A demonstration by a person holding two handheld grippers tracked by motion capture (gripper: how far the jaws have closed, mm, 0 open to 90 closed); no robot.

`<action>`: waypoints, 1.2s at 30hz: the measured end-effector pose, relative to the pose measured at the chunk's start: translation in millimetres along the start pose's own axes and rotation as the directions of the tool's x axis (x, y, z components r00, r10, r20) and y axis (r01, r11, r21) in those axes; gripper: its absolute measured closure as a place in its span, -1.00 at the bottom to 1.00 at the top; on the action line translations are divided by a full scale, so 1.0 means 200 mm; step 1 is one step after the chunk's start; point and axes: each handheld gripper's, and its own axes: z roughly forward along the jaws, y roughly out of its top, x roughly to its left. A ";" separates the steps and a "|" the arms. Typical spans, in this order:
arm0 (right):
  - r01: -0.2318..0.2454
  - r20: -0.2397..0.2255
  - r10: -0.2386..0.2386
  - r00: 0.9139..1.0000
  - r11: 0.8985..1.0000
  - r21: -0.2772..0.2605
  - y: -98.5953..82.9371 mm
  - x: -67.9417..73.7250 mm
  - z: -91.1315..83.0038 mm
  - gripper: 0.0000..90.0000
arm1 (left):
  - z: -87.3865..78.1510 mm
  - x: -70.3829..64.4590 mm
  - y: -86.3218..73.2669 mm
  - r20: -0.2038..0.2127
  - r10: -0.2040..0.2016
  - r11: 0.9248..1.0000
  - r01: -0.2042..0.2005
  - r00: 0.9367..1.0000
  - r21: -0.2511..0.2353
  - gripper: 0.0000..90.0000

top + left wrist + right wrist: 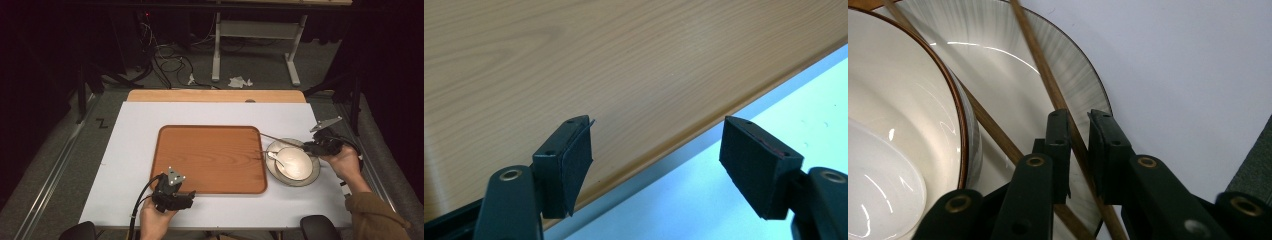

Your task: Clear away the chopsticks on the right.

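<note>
Right hand-held gripper nipped narrow on one, perhaps, of two chopsticks across plate and bowl at tabletop's three o'clock, best lifted level; left hand-held gripper wide over tray edge.

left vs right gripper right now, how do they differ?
The left gripper has its jaws wide apart with nothing between them; the right gripper has its jaws nearly closed around a chopstick. The left gripper hovers at the wooden tray's near edge; the right gripper sits over the plate holding the bowl. Both have black padded jaws.
</note>
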 end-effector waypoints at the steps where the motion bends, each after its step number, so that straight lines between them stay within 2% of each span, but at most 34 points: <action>1: -0.001 -0.001 0.001 1.000 1.000 -0.002 0.00 0.00 0.00 0.81 | 0.00 0.00 0.00 -0.003 0.004 1.000 -0.004 1.000 -0.002 -0.35; 4: 0.011 0.009 -0.011 1.000 1.000 -0.013 -0.01 0.00 0.00 0.83 | 0.00 0.00 0.00 0.001 0.002 1.000 -0.002 1.000 0.000 -0.35; 13: 0.005 0.021 -0.004 1.000 1.000 -0.027 -0.01 0.01 0.00 0.89 | 0.01 0.00 0.01 0.009 0.005 1.000 -0.005 1.000 0.003 -0.35; 19: -0.011 0.027 0.013 1.000 0.997 -0.080 -0.01 0.02 -0.08 0.90 | 0.01 -0.01 0.02 0.023 0.009 1.000 -0.009 1.000 0.001 -0.35; 22: -0.009 0.032 0.013 0.999 0.992 -0.128 0.00 0.06 -0.16 0.90 | 0.02 0.00 0.03 0.041 0.007 1.000 -0.007 0.999 -0.001 -0.35; 25: -0.011 0.036 0.017 0.999 0.990 -0.139 0.00 0.08 -0.19 0.90 | 0.03 -0.01 0.04 0.051 0.009 1.000 -0.009 0.999 -0.002 -0.35; 30: -0.002 0.053 0.011 0.999 0.985 -0.173 0.01 0.15 -0.29 0.90 | 0.05 -0.01 0.07 0.077 0.035 0.999 -0.035 0.996 -0.003 -0.35; 33: 0.019 0.057 -0.009 0.998 0.982 -0.189 0.02 0.20 -0.35 0.90 | 0.06 -0.02 0.09 0.093 0.051 0.999 -0.051 0.994 -0.003 -0.35; 35: 0.032 0.059 -0.020 0.998 0.978 -0.207 0.02 0.26 -0.40 0.90 | 0.07 -0.03 0.10 0.104 0.060 0.998 -0.060 0.993 -0.004 -0.35; 36: 0.032 0.059 -0.020 0.998 0.978 -0.207 0.02 0.26 -0.40 0.90 | 0.08 -0.03 0.11 0.109 0.067 0.998 -0.067 0.992 -0.003 -0.35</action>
